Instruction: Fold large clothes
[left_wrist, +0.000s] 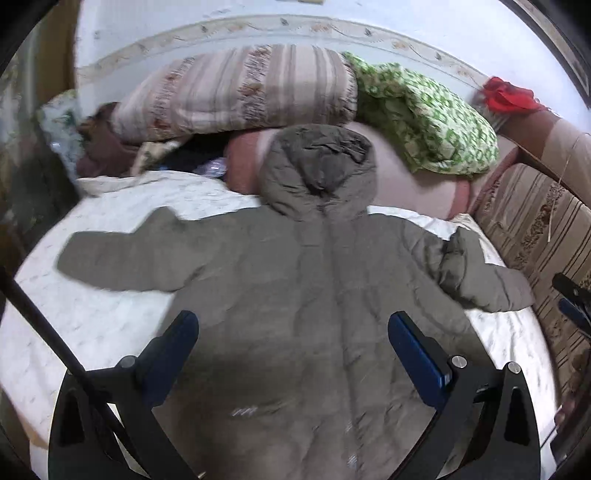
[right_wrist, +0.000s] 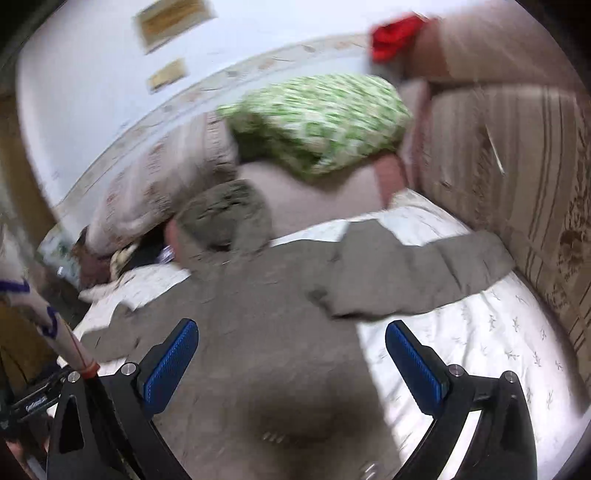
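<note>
A large olive-grey hooded jacket (left_wrist: 295, 280) lies spread flat on a white bedspread (left_wrist: 96, 325), hood (left_wrist: 317, 170) toward the pillows, both sleeves out to the sides. My left gripper (left_wrist: 293, 332) is open and empty, hovering above the jacket's lower body. The right wrist view is blurred: the jacket (right_wrist: 236, 332) fills the middle, its right sleeve (right_wrist: 417, 273) lying across the white bedspread (right_wrist: 480, 343). My right gripper (right_wrist: 291, 339) is open and empty above the jacket's right edge.
Striped pillow (left_wrist: 236, 88), green patterned bundle (left_wrist: 424, 122) and pink cushion (left_wrist: 406, 177) are piled at the head of the bed. A patterned brown wall covering (left_wrist: 539, 236) runs along the right side. A red cloth (left_wrist: 506, 94) sits at the far right corner.
</note>
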